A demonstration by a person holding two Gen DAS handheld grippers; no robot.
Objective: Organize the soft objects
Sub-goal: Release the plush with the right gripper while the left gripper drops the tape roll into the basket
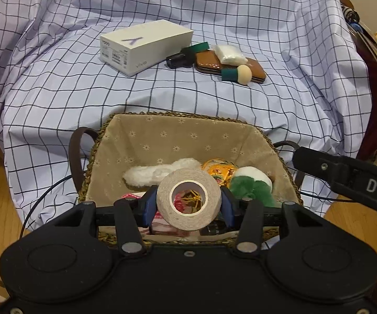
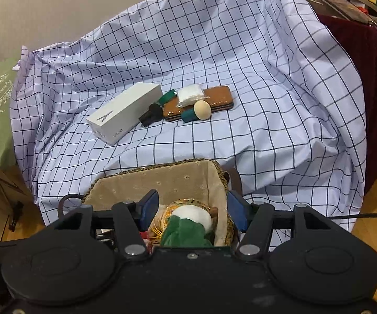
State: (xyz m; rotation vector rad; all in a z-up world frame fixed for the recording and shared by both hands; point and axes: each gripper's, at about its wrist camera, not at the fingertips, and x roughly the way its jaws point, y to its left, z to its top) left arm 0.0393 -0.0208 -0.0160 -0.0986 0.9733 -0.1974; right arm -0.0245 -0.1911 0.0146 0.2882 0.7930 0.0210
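My left gripper [image 1: 188, 204] is shut on a beige tape roll [image 1: 188, 202], holding it over the lined wicker basket [image 1: 183, 141]. In the basket lie a white fluffy piece [image 1: 151, 172], an orange patterned item [image 1: 220, 171] and a white-and-green plush [image 1: 252, 183]. My right gripper [image 2: 192, 210] hovers over the basket's right end [image 2: 162, 183] with its blue pads apart; the white-and-green plush [image 2: 188, 222] lies below between them, untouched. On the checked cloth [image 1: 162, 91] farther back sit a beige sponge with a teal handle [image 1: 242, 74], a white packet [image 1: 227, 53] and a brown case [image 1: 209, 62].
A white phone box [image 1: 144, 45] and a small black object [image 1: 178, 59] lie on the cloth beside the case. The right gripper's black arm [image 1: 350, 180] reaches in from the right. A dark red covered stand [image 2: 358, 60] with clutter is at right. Wooden floor [image 2: 371, 222] surrounds the draped seat.
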